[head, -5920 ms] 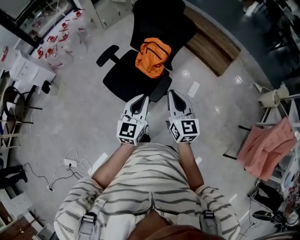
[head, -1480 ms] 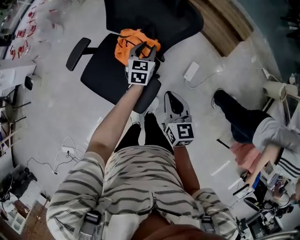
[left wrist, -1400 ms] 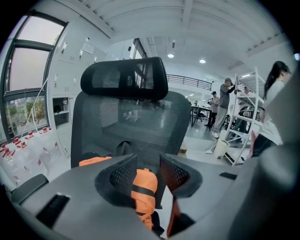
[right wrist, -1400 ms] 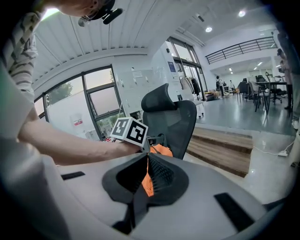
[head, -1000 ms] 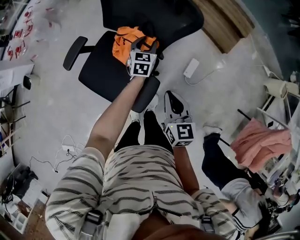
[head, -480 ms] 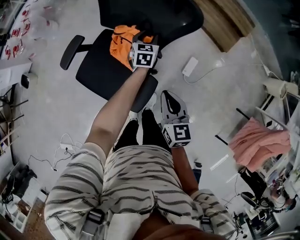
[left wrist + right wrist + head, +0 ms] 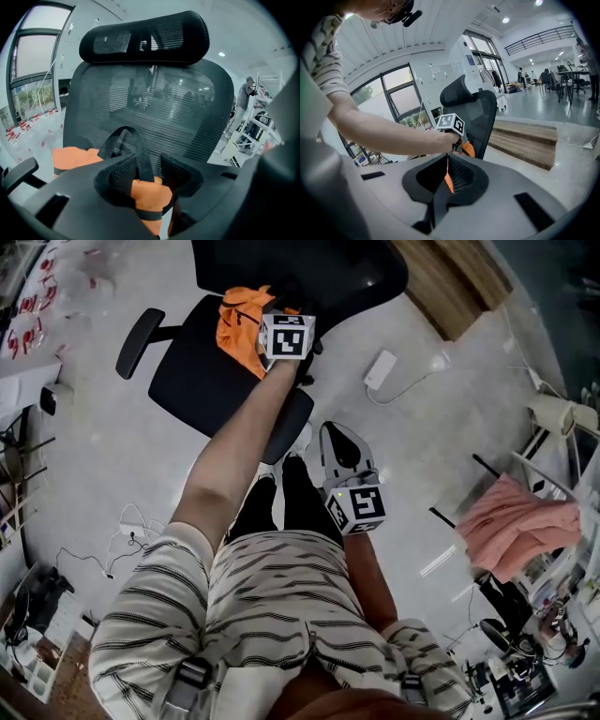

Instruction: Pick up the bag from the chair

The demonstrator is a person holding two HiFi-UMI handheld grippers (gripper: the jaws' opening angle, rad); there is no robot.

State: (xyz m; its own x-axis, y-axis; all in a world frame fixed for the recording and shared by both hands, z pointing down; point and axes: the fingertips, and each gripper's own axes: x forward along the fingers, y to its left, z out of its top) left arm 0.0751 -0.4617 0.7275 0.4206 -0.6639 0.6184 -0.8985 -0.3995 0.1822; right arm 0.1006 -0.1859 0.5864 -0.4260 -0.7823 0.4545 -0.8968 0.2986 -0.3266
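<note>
An orange bag [image 7: 234,329] with black straps lies on the seat of a black mesh office chair [image 7: 192,381]. My left gripper [image 7: 281,313] reaches out over the seat and is shut on the bag's top. In the left gripper view its jaws [image 7: 147,176] pinch orange fabric [image 7: 145,192] and a black strap loop [image 7: 126,140] in front of the backrest [image 7: 150,108]. My right gripper [image 7: 330,430] hangs shut and holds nothing, near my legs and short of the chair. In the right gripper view [image 7: 446,171] it faces the chair [image 7: 480,117] and my outstretched left arm.
A white adapter [image 7: 380,371] with its cable lies on the floor right of the chair. A wooden step [image 7: 459,287] runs behind it. Pink cloth [image 7: 516,521] hangs on a rack at right. Cables and a power strip [image 7: 131,531] lie at left. The chair's armrest [image 7: 139,341] sticks out left.
My left gripper went from beside my body out to the bag and closed on its top. The right gripper stayed low. A passer-by at right has left.
</note>
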